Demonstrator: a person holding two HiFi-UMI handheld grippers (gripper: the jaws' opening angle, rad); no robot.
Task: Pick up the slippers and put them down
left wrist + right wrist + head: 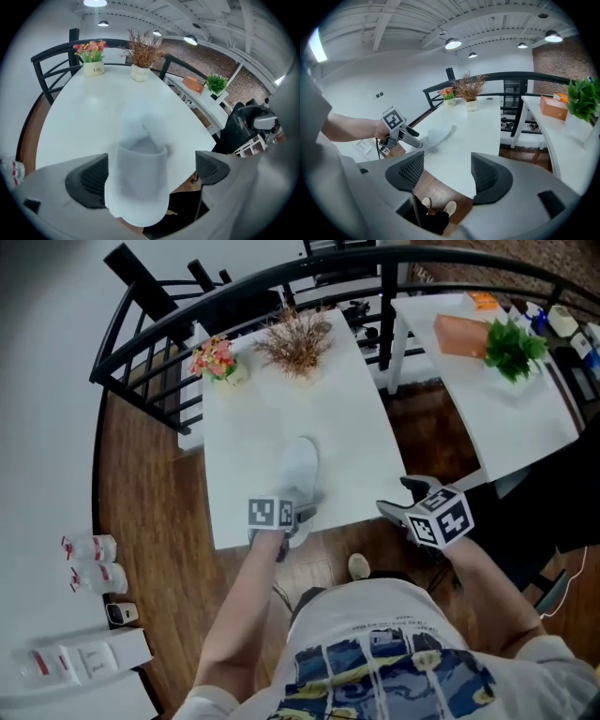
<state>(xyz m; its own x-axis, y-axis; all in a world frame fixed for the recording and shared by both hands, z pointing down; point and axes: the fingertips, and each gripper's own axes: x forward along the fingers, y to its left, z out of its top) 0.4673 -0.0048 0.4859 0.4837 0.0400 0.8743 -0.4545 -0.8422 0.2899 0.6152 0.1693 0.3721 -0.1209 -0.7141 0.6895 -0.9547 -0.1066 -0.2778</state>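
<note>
Slipper, pale grey, broad strap, overhanging white table edge

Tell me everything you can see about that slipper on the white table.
The slipper is a pale grey-white slide, foam-like, with one broad strap over the foot opening. It lies lengthwise on the white table, its strap end jutting past the near edge, between the open tongs of the left gripper. The tongs' right side stands clear of it; contact on the other side is unclear.
</note>
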